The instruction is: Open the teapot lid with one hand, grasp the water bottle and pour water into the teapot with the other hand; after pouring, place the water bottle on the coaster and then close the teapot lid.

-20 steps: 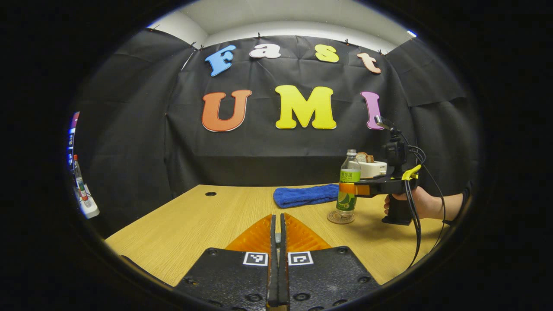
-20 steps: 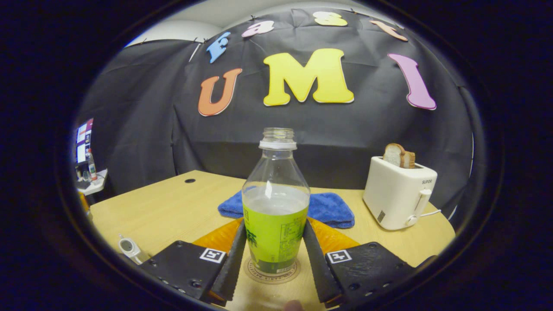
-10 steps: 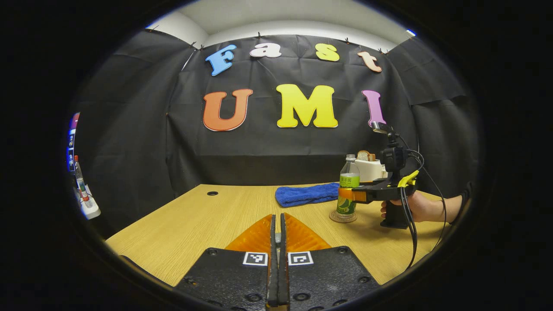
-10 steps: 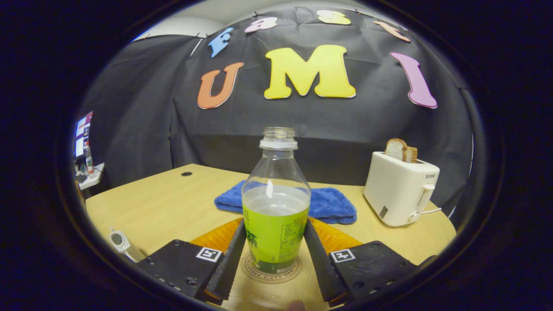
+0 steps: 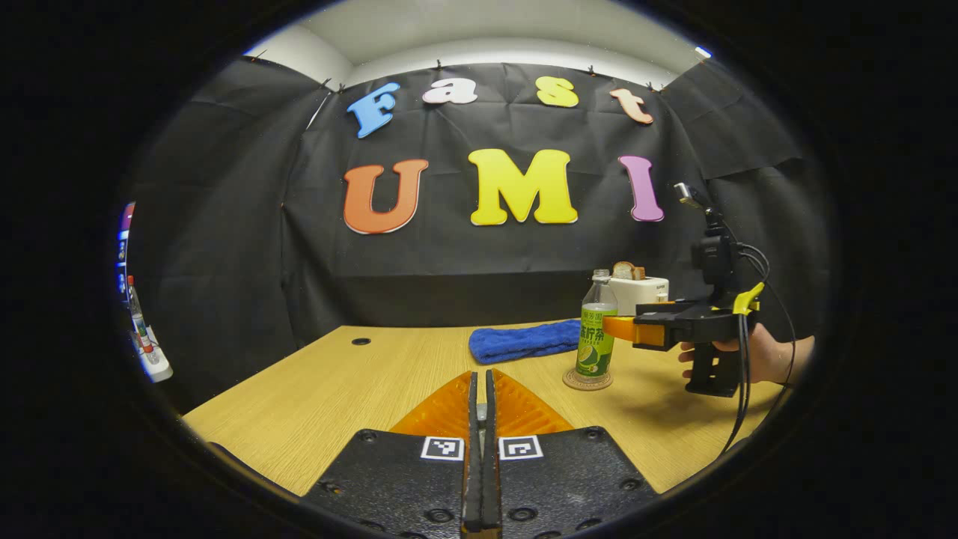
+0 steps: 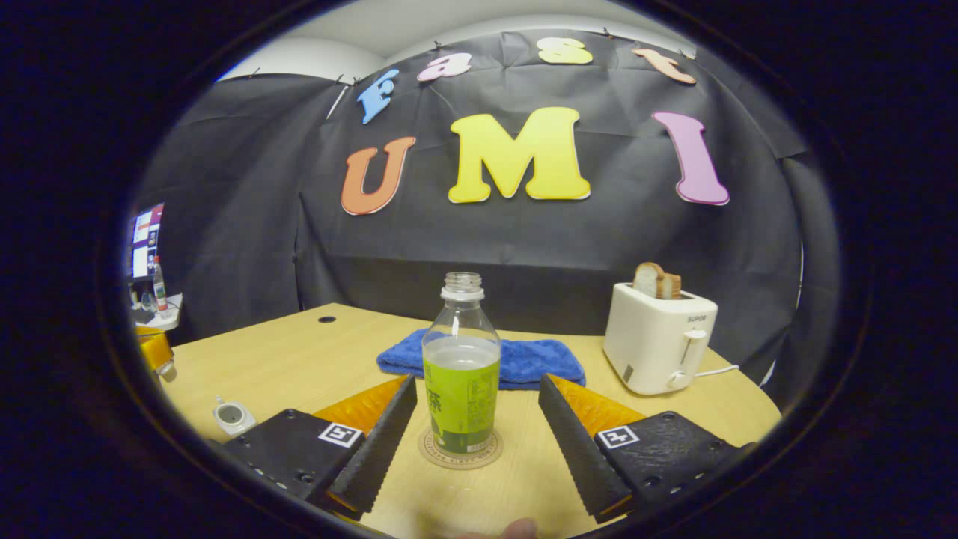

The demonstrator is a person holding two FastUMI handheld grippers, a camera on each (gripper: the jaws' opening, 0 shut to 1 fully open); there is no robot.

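Nearest in the right gripper view, the right gripper point(image 6: 477, 427) is seen with jaws spread wide and nothing pinched; half a second ago the fingers flanked the water bottle point(image 6: 462, 374) closely, now they are pulled back and clear of it on both sides. The bottle is left upright, uncapped, part full, standing on the coaster point(image 6: 459, 451) on the table point(image 6: 284, 367). So the placing step is judged done and the release complete. In the left gripper view the left gripper point(image 5: 481, 419) is seen low over the table with jaws pressed together, nothing visibly held; the same bottle point(image 5: 596, 329) and coaster point(image 5: 588, 380) are seen farther off, with the right gripper point(image 5: 615, 329) drawn away just beside it, held by a hand point(image 5: 756, 353). Behind the bottle a blue towel point(image 6: 516, 359) is laid, a toaster point(image 6: 658, 344) with bread farther right. A small white object point(image 6: 230, 414) at the left edge cannot be identified. Closing the teapot lid is judged the remaining step.
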